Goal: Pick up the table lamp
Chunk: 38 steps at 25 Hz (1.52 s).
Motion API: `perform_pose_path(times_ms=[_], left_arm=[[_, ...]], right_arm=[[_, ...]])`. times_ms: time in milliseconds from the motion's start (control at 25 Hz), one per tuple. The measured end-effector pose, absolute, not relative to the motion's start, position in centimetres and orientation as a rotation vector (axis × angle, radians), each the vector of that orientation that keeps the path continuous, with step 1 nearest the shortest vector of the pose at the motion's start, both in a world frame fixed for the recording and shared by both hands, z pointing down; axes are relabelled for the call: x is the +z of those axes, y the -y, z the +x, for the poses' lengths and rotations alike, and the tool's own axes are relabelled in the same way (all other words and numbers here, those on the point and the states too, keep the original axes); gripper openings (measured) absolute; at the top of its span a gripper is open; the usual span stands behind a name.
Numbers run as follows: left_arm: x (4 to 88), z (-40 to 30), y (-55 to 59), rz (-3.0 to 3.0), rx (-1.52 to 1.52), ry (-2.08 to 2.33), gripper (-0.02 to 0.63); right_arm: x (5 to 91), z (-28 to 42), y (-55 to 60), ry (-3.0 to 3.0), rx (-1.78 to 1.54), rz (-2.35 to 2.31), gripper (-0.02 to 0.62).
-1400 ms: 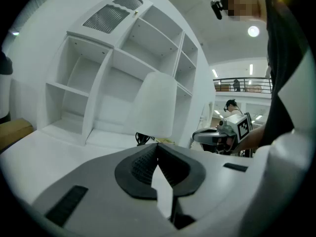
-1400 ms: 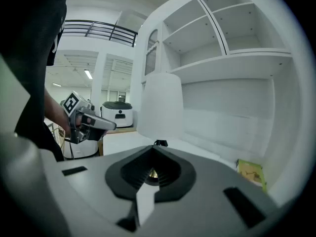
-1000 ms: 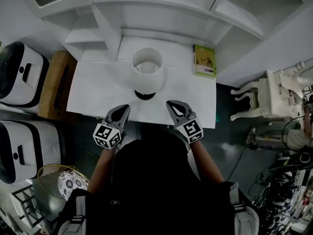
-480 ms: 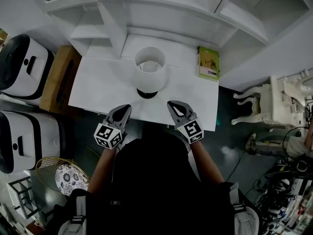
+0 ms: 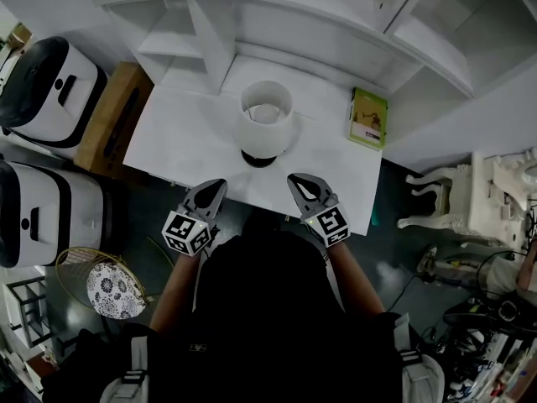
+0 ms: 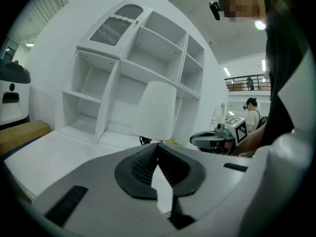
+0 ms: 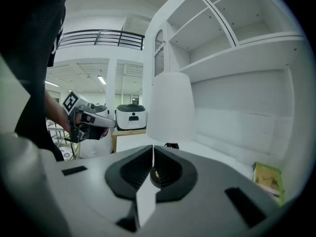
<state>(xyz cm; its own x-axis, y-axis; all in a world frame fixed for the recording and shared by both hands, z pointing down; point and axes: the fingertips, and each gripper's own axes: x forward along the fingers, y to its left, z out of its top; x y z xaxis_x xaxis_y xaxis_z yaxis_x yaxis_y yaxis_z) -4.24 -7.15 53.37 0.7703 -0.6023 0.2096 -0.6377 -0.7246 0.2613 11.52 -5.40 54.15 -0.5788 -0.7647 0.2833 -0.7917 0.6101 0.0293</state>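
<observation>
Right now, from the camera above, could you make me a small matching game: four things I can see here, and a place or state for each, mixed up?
Things:
1. table lamp
2. green book
3. left gripper
4. wooden box

Places or states:
a. lying flat near the right back corner of the desk
b. beside the desk, at its left
c. standing at the desk's middle
d. at the desk's near edge, jaws shut, nothing between them

Pairs: 1-c, 2-a, 3-d, 4-b.

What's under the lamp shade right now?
A dark round base peeks out below the white shade, resting on the white table. The shade covers the stem and most of the base.
</observation>
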Motion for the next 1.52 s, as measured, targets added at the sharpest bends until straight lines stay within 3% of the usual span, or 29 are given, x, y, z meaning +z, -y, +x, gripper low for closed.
perform_pose_path(times_ms=[360, 680, 1520], left_arm=[[52.6, -5.3, 6.6, 2.605, 0.145, 1.078, 0.011], [52.0, -6.4, 6.4, 2.561, 0.155, 1.193, 0.011], [51.7, -10.3, 5.5, 2.509, 0.2, 1.309, 0.011]], right_arm=[[55.5, 10.8, 7.1, 2.618, 0.16, 1.128, 0.015], [57.9, 9.2, 10.3, 2.638, 0.184, 1.021, 0.134], [63.0, 6.9, 18.2, 2.644, 0.192, 1.088, 0.185]])
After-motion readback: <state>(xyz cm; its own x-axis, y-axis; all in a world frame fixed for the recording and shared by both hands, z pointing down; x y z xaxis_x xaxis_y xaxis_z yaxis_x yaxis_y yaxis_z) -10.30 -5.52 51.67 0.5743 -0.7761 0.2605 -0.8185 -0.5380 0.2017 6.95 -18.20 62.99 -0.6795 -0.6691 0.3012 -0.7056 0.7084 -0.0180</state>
